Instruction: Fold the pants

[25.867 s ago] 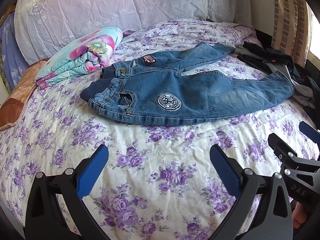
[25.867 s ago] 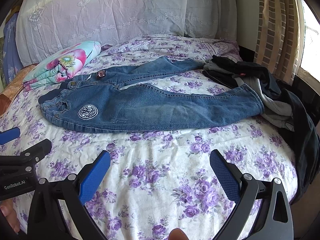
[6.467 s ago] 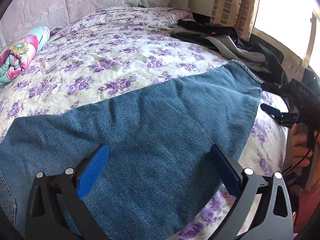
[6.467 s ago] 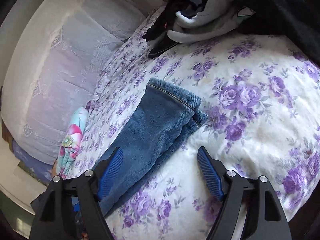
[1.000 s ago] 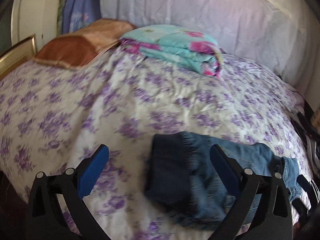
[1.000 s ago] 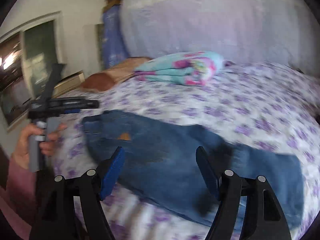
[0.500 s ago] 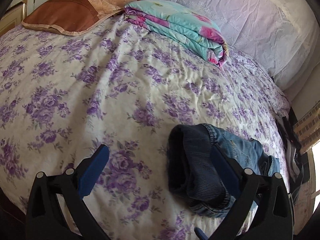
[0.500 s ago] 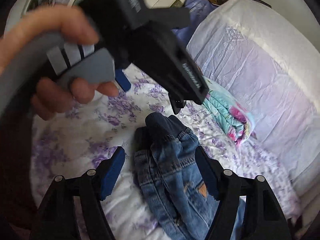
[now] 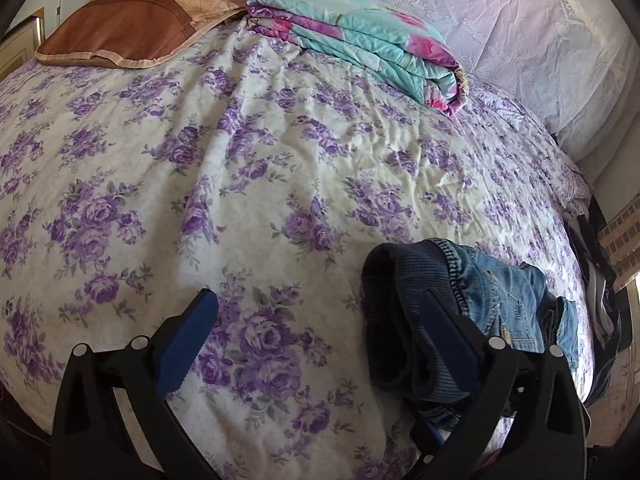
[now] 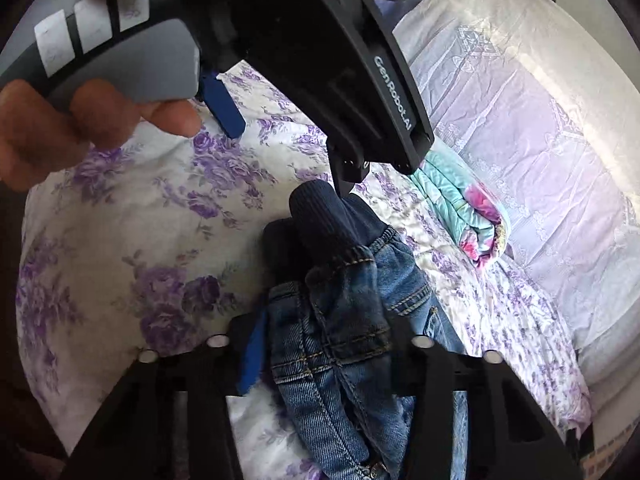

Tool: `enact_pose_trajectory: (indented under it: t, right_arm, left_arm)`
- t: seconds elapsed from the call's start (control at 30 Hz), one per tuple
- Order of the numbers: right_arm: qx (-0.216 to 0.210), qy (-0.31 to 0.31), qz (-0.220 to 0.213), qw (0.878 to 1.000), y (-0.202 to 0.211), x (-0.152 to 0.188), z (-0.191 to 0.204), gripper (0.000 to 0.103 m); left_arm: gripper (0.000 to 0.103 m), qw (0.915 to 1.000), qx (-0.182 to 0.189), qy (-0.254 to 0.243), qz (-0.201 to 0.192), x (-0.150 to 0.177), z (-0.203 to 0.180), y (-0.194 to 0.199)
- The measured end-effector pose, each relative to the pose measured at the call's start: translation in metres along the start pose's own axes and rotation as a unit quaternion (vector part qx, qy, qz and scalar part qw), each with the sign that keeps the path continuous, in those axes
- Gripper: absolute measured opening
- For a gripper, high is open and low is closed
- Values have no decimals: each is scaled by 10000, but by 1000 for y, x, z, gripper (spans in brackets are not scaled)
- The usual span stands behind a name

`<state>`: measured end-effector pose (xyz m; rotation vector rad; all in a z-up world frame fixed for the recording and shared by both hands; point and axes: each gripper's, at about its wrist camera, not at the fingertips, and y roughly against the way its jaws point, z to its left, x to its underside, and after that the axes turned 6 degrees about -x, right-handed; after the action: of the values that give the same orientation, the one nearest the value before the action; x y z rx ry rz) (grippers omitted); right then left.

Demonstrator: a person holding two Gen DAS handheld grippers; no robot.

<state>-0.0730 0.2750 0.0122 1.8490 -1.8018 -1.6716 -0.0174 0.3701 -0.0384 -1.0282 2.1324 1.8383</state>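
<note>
Left gripper (image 9: 316, 344) is wide open, nothing between the blue pads; bare purple-floral bedsheet (image 9: 168, 184) sits under the gap. The bunched blue denim pants with the dark ribbed knit waistband (image 9: 460, 320) lie to its right: the right-hand finger (image 9: 448, 340) overlaps the waistband bulge in view, can't tell if it touches. Pants sit near the bed's front edge, well apart from the folded turquoise-and-pink floral quilt (image 9: 360, 36) and the brown satin pillow (image 9: 132, 28) by the headboard. From the right wrist view, right gripper (image 10: 324, 352) has just been closing and now looks clamped on the denim (image 10: 344, 320) just below the waistband; cloth fills the space between the fingers, left pad (image 10: 252, 356) is tight against it, right pad hidden behind fabric. Long axis of the bundle runs from the waistband, which points toward the left gripper's body (image 10: 320, 60) and the hand (image 10: 80, 120) holding it, back toward the right gripper and off the bottom of the frame. Judgement: right hand owns the grasp; left is just beside the waistband end, so its next move is a short shift to its right onto the knit band, not a reach.
</note>
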Motion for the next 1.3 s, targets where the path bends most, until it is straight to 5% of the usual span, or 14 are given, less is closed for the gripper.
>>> enact_pose_trajectory:
  t: [0.2, 0.47, 0.6, 0.77, 0.83, 0.93, 1.03, 1.17, 1.3]
  right_arm:
    - [-17, -393, -379, 9985, 16, 6, -14, 33]
    - [90, -846, -1020, 9911, 41, 20, -25, 32]
    - [192, -730, -1068, 9914, 48, 24, -12, 32]
    - [213, -773, -1118, 9905, 54, 28, -9, 32]
    - [215, -763, -1135, 9904, 58, 30, -9, 33]
    - [228, -779, -1102, 9906, 54, 30, -15, 38]
    - [564, -570, -1147, 9902, 64, 29, -6, 62]
    - [843, -62, -1490, 9852, 82, 21, 10, 67]
    - [1198, 457, -1177, 9847, 59, 16, 20, 67]
  left_arm:
    - [99, 9960, 774, 377, 222, 2, 6, 5]
    - [99, 9726, 2100, 653, 749, 1, -4, 6]
    - [99, 9522, 2745, 627, 1184, 5, -22, -5]
    - [97, 9556, 2648, 637, 1125, 5, -37, -19]
    - [48, 9480, 2857, 685, 1226, 4, -38, -29]
    - [43, 9422, 2996, 800, 1269, 4, -37, -32]
    - [40, 9443, 2967, 753, 1211, 3, -39, -25]
    - [39, 9440, 2936, 800, 1277, 0, -43, -22]
    - [39, 9396, 3043, 779, 1355, -4, -42, -18]
